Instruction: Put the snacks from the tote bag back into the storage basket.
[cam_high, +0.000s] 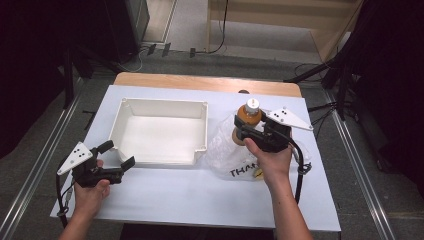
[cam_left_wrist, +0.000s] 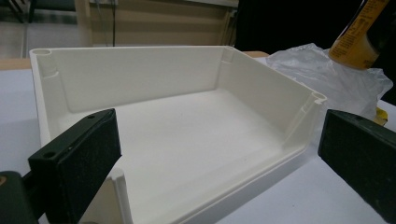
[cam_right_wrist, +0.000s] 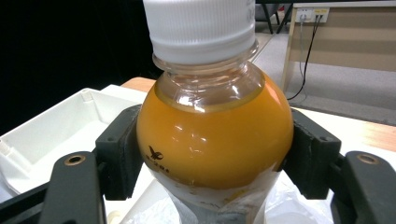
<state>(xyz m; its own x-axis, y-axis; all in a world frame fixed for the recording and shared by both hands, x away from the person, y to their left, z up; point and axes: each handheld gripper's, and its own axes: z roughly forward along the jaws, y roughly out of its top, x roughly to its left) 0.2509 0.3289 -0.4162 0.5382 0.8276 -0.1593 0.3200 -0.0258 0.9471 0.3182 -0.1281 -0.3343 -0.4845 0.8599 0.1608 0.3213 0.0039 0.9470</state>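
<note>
A small bottle of orange drink (cam_high: 248, 116) (cam_right_wrist: 212, 135) with a white cap stands upright over a clear plastic bag (cam_high: 227, 150). My right gripper (cam_high: 252, 131) (cam_right_wrist: 212, 158) is shut on the bottle's round body, one jaw pressing each side. The bottle's lower part (cam_left_wrist: 357, 35) shows at the top right of the left gripper view, above the crumpled bag (cam_left_wrist: 327, 77). A white open tray (cam_high: 159, 131) (cam_left_wrist: 187, 121) sits empty on the table's middle left. At the tray's near left corner my left gripper (cam_high: 120, 155) (cam_left_wrist: 219, 158) is open, nothing between its jaws.
The white table top (cam_high: 200, 195) ends at a wooden strip (cam_high: 205, 82) at the back. The bag bears black lettering (cam_high: 243, 171) near my right hand. Dark stands and cables flank the table on the floor.
</note>
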